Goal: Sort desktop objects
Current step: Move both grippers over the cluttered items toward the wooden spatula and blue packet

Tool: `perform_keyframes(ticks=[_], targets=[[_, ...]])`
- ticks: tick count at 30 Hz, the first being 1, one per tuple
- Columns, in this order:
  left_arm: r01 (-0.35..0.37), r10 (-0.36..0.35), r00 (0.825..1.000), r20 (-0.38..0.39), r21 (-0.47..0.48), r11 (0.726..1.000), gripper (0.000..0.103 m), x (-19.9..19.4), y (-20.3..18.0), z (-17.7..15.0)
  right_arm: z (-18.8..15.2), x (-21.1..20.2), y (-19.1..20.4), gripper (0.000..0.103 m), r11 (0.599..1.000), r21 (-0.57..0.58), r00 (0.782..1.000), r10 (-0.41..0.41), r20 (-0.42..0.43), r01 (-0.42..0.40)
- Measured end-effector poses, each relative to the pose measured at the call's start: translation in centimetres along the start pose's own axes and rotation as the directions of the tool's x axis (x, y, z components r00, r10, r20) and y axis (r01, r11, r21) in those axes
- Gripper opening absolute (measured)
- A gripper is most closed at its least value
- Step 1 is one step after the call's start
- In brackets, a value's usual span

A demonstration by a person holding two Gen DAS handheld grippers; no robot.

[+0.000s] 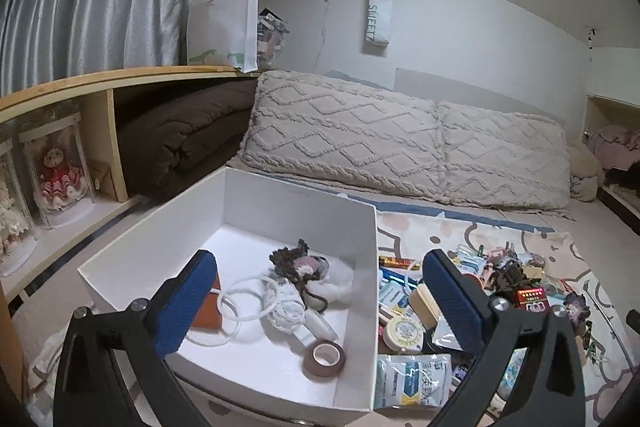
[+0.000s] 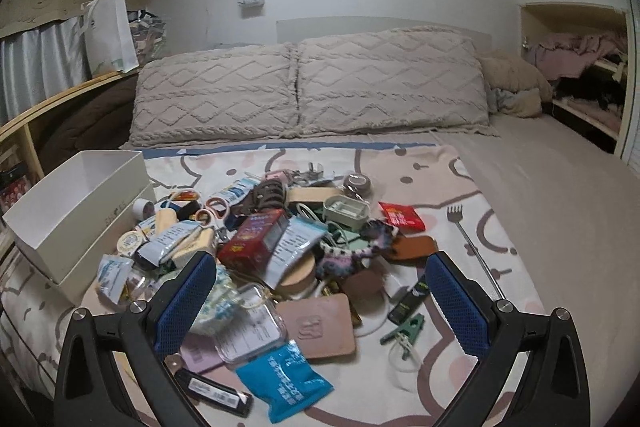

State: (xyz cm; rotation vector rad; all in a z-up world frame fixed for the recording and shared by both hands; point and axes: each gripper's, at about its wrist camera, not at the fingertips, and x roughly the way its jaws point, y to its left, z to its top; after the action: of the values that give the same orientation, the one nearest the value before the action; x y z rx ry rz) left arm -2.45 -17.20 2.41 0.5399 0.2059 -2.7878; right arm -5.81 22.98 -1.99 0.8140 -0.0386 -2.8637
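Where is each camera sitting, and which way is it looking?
Left wrist: sits on the left gripper, looks into the white box; both open fingers show.
Right wrist: sits on the right gripper, looks over the pile of small things on the blanket; both open fingers show.
Shared: the white box, pile, pillows and hanging bag.

Box (image 1: pixel 304 195) on the bed, left of the pile (image 2: pixel 280 247), tape roll (image 1: pixel 324 354), cable (image 1: pixel 240 301) and knitted toy (image 1: pixel 300 263) in the box, pillows (image 2: pixel 304 87) behind both, shelf (image 1: pixel 100 79) left of the box
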Motion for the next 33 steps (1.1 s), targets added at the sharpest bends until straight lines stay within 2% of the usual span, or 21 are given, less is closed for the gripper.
perform_keyframes(ticks=[5,8,12,14,16,19,24,30,33], targets=[[0.038,-0.037,0.999,-0.026,0.045,0.998,0.103,0.1,-1.1,-1.4,-1.5,0.5,-1.0,0.103,1.0,0.021,0.999,0.005,-0.038,-0.004],[0.096,-0.092,0.994,-0.051,0.093,0.991,0.103,-0.1,-2.6,-2.7,-2.8,1.3,-1.2,0.103,1.0,0.012,0.996,0.017,-0.085,-0.016],[0.198,-0.188,0.978,-0.092,0.129,0.972,0.103,-0.4,-4.6,-4.1,-5.0,2.6,-0.8,0.103,0.999,-0.041,0.985,0.018,-0.172,-0.026],[0.249,-0.232,0.965,-0.119,0.155,0.956,0.103,-0.6,-5.7,-4.9,-6.0,3.1,-0.2,0.103,0.995,-0.103,0.98,-0.023,-0.199,0.003],[0.297,-0.274,0.951,-0.144,0.18,0.938,0.103,-0.7,-6.9,-5.7,-6.7,3.5,0.1,0.103,0.989,-0.147,0.975,-0.058,-0.214,0.026],[0.364,-0.33,0.927,-0.18,0.21,0.907,0.103,-1.0,-8.6,-6.7,-7.4,4.0,0.0,0.103,0.988,-0.155,0.968,-0.047,-0.245,0.008],[0.481,-0.416,0.867,-0.276,0.243,0.842,0.103,-1.0,-11.1,-9.1,-8.2,4.7,0.2,0.103,0.984,-0.179,0.958,-0.044,-0.284,-0.008],[0.538,-0.411,0.822,-0.395,0.299,0.788,0.103,0.1,-13.5,-11.8,-8.8,5.3,0.4,0.103,0.981,-0.193,0.947,-0.031,-0.319,-0.032],[0.583,-0.429,0.785,-0.447,0.299,0.755,0.103,0.5,-14.0,-12.8,-9.0,5.6,0.6,0.103,0.979,-0.201,0.941,-0.028,-0.337,-0.043]])
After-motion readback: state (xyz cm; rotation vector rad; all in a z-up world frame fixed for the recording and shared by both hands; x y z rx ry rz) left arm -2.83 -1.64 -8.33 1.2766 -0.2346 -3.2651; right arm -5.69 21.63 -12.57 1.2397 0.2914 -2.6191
